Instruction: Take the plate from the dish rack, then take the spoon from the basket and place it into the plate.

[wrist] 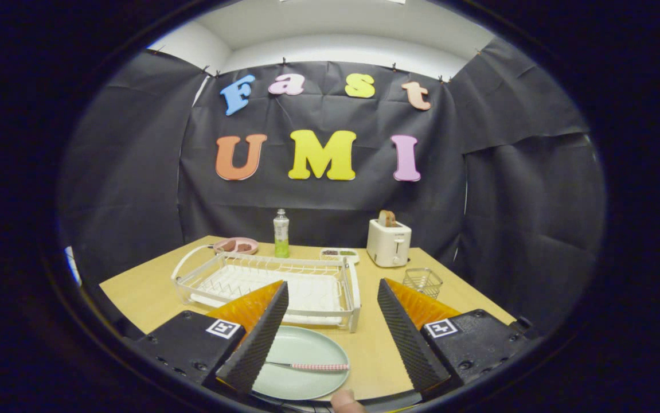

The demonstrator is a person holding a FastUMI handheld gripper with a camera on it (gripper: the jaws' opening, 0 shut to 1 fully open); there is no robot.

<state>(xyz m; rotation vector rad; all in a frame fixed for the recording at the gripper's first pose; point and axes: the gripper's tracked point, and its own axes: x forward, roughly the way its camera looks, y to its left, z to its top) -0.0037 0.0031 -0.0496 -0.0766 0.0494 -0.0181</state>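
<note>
A pale green plate (307, 350) lies flat on the wooden table (146, 292), low between my fingers and partly under the left one. A spoon (312, 366) with a pink checked handle rests across the plate. My gripper (332, 287) is open above the table, nothing between its ribbed black fingers (261, 338). The white wire dish rack (272, 281) stands just beyond the fingers with no dishes in it. A small wire basket (423, 281) sits past the right finger, looking empty.
A white toaster (388, 243) with a slice of bread stands at the back right. A bottle of green liquid (281, 234), a pink dish (237, 246) and a small tray (339, 253) line the far edge. A fingertip (346, 401) shows just below the plate.
</note>
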